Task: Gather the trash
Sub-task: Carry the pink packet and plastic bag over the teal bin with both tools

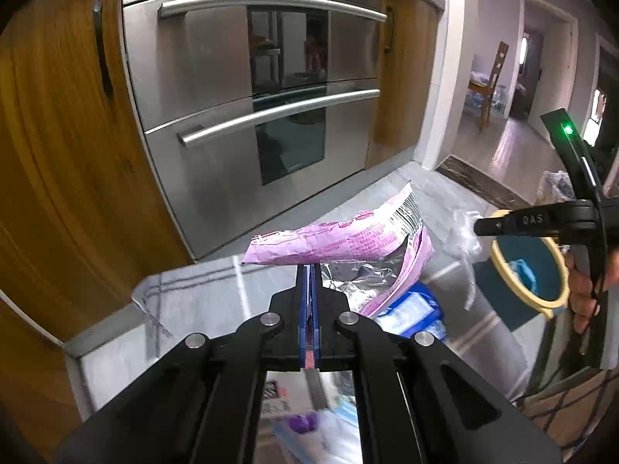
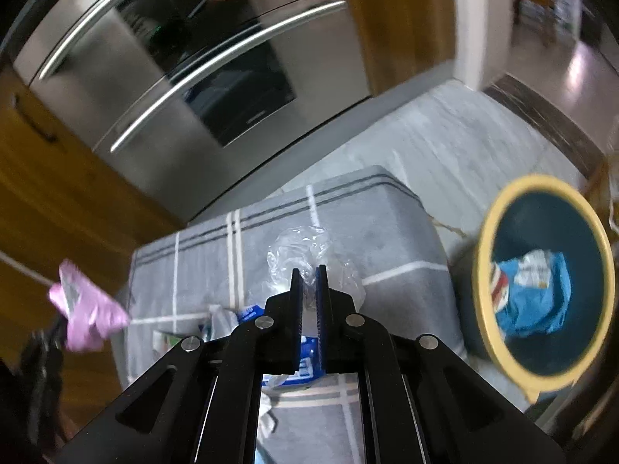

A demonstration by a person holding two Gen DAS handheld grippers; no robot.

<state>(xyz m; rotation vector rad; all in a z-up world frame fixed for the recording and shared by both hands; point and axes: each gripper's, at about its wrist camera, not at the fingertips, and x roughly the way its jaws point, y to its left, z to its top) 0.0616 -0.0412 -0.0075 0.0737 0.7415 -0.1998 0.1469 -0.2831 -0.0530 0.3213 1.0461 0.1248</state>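
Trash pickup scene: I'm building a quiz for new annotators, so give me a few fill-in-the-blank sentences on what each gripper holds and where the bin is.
1. The left gripper is shut on a crumpled ____ wrapper.
2. The right gripper pinches a piece of clear ____.
3. The bin has a yellow rim and already holds a ____ packet.
4. Both grippers are above a grey ____.

Missing words: pink; plastic; blue; mat

Blurred pink wrapper [image 2: 83,311], left tool [image 2: 42,352]
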